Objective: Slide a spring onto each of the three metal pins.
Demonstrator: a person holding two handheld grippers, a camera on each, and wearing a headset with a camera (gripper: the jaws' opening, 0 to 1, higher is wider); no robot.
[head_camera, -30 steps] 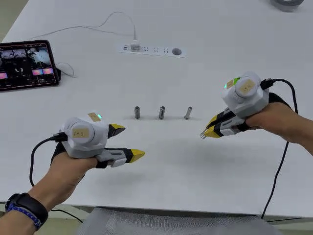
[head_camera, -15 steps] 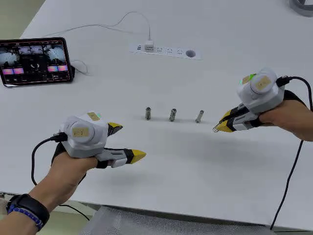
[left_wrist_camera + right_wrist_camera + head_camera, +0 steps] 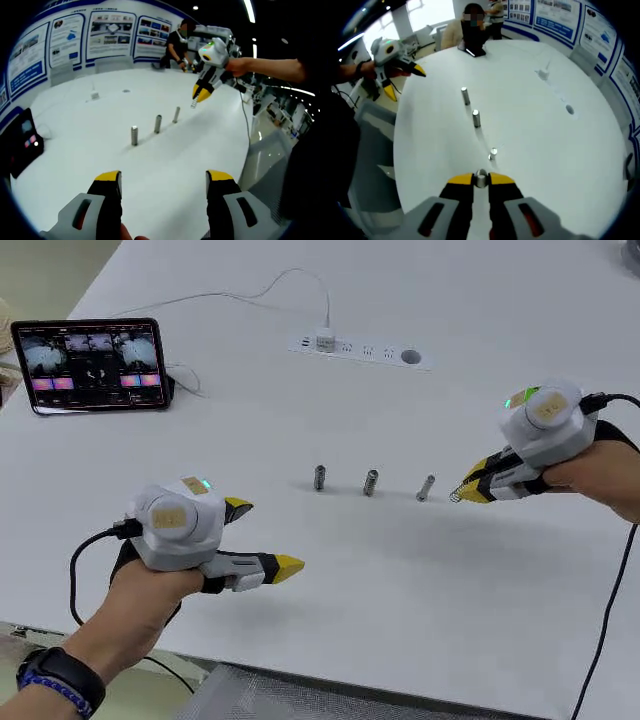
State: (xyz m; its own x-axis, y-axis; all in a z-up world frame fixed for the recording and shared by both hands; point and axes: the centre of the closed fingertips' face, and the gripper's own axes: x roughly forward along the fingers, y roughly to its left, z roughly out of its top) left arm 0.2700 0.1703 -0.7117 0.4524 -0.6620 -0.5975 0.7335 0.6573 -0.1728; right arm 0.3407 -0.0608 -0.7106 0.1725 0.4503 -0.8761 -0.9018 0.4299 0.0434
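Observation:
Three short metal pins stand in a row on the white table: left pin (image 3: 320, 477), middle pin (image 3: 371, 482), right pin (image 3: 427, 487). The left and middle ones look ribbed, as if wrapped by springs; the right one looks smooth and leans slightly. My right gripper (image 3: 458, 496) is shut on a small spring (image 3: 480, 177), whose end sticks out of the tips just right of the right pin (image 3: 493, 153). The left gripper view also catches that spring (image 3: 193, 104). My left gripper (image 3: 265, 536) rests open and holds nothing, well in front and left of the pins (image 3: 158, 123).
A tablet (image 3: 95, 363) with a lit screen lies at the far left. A white power strip (image 3: 362, 350) with a cable lies behind the pins. The table's front edge runs below my left hand. People stand at the table's far side (image 3: 472, 22).
My right gripper has carried the spring up and closer to the right pin. The left gripper has kept its place. The head camera has shifted, sliding the scene rightward.

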